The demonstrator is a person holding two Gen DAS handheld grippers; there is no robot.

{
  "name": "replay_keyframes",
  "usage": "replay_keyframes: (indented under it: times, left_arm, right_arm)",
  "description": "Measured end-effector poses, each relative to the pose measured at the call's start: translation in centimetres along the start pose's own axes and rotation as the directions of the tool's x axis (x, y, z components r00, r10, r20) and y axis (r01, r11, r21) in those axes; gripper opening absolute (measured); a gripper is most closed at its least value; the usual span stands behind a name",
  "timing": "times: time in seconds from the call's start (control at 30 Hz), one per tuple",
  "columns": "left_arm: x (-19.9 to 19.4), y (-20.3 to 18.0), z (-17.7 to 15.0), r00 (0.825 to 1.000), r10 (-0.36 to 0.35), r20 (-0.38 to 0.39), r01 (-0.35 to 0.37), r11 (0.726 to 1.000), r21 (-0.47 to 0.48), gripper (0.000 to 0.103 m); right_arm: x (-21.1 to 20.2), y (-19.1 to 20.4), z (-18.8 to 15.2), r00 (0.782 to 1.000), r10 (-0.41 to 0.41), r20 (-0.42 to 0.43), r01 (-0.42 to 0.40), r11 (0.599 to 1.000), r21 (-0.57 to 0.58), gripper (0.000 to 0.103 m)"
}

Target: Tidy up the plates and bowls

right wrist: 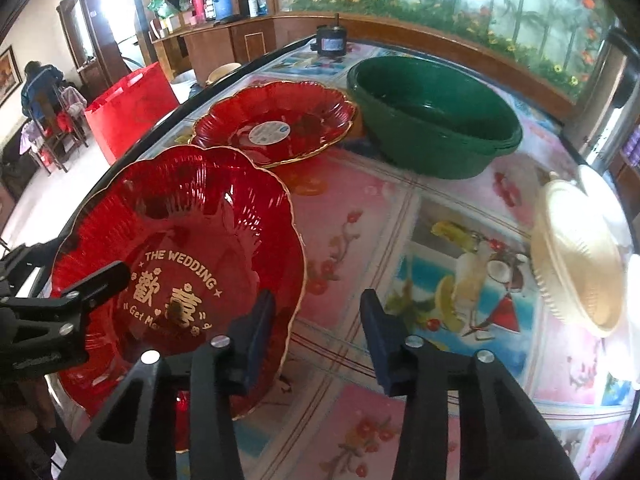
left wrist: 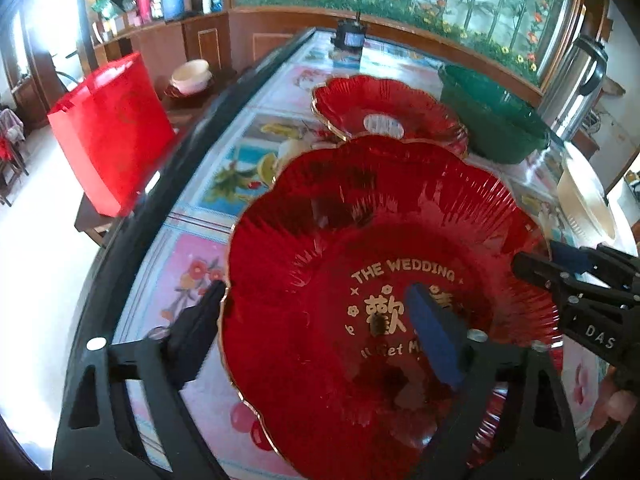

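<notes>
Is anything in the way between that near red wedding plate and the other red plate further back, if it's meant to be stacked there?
Nothing visible blocks it. The wedding plate sits beside the far red plate, their rims almost meeting, with only bare patterned tabletop around. The green bowl stands off to the side. Both pairs of jaws are already at the wedding plate's rim.

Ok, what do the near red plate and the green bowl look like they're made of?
Red plate: translucent glass or hard plastic, can't tell which; glossy, ribbed, gold rim, light glows through it. Green bowl: probably plastic; opaque, with a soft, even sheen.
</notes>
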State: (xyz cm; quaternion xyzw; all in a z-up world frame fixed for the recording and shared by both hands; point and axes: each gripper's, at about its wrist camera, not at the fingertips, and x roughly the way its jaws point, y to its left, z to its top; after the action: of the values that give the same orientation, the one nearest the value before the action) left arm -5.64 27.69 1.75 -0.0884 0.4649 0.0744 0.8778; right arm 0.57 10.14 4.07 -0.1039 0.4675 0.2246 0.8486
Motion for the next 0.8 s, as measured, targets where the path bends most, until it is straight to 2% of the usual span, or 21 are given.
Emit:
replay_keyframes:
  times: [0.03, 0.1, 0.17, 0.2, 0.27, 0.4, 0.53, 0.8]
  left_arm:
    - [0.3, 0.0, 0.0, 1.000, 0.024, -0.005, -0.024, 1.000, 0.005, 0.066]
    - [0.5, 0.1, 0.1, 0.999, 0.043, 0.001, -0.043, 0.999, 0.011, 0.045]
    - [0.7, 0.2, 0.2, 1.000, 0.015, -0.020, -0.015, 1.000, 0.010, 0.033]
    - [0.8, 0.2, 0.2, 1.000, 0.000, -0.020, 0.001, 1.000, 0.010, 0.033]
    - [0.7, -0.2, 0.1, 1.000, 0.023, -0.010, -0.022, 0.999, 0.030, 0.033]
    - [0.9, 0.1, 0.2, 1.000, 0.003, -0.020, -0.003, 1.000, 0.008, 0.033]
    - [0.5, -0.1, 0.0, 1.000, 0.009, -0.016, -0.009, 1.000, 0.016, 0.033]
    - [-2.4, 0.6, -0.1, 1.000, 0.001, 0.030, -0.001, 1.000, -0.005, 0.033]
  right_arm:
    - [0.1, 0.1, 0.0, 1.000, 0.003, -0.003, -0.003, 1.000, -0.004, 0.038]
    - [0.3, 0.3, 0.1, 1.000, 0.007, -0.015, -0.007, 1.000, -0.013, 0.034]
    - [0.9, 0.6, 0.0, 0.999, 0.012, -0.031, -0.013, 1.000, -0.024, 0.028]
    - [1.2, 0.6, 0.0, 0.999, 0.016, -0.037, -0.016, 1.000, -0.025, 0.026]
    - [1.5, 0.9, -0.2, 0.999, 0.013, -0.036, -0.014, 0.999, -0.031, 0.025]
    - [1.2, 1.3, -0.3, 1.000, -0.010, -0.025, 0.009, 0.999, -0.049, 0.025]
    - [0.5, 1.8, -0.4, 0.998, -0.057, 0.003, 0.057, 0.996, -0.065, 0.025]
    - [-2.1, 2.9, -0.9, 0.997, -0.059, 0.054, 0.063, 0.995, -0.078, 0.028]
